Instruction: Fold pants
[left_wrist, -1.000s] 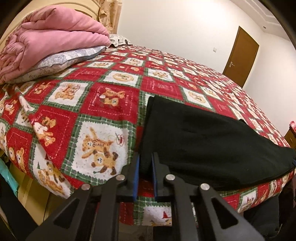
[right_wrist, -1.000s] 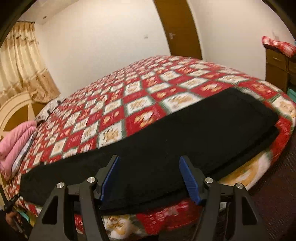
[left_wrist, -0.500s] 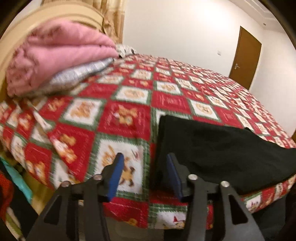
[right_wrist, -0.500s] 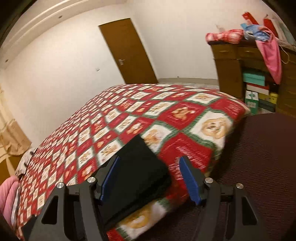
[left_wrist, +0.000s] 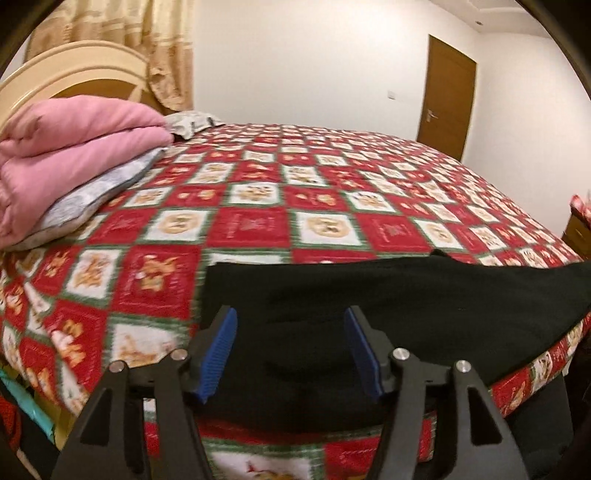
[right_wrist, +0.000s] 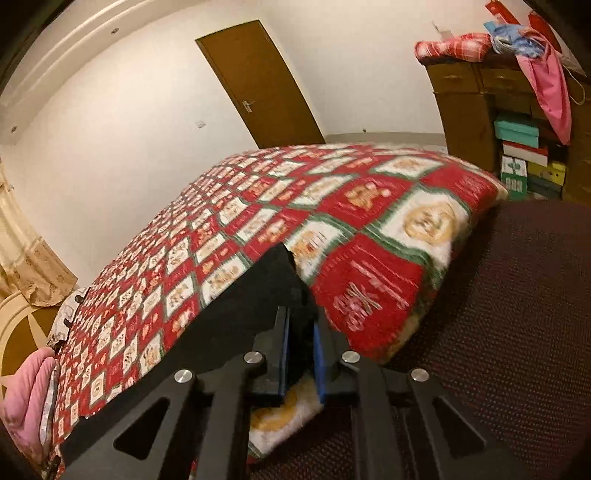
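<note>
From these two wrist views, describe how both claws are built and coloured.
The left claw and right claw look alike: matte black angular frames with triangular cutouts, round silver pivot bolts, and two black fingers faced with ribbed blue pads. No cables, markings, sleeves or hands show in either view.

One pair of black pants (left_wrist: 424, 295), one patchwork bedspread (left_wrist: 295, 192), one pink quilt (left_wrist: 74, 147), two pillows (left_wrist: 92, 195), one door (left_wrist: 448, 99), two grippers (left_wrist: 290, 349).
</note>
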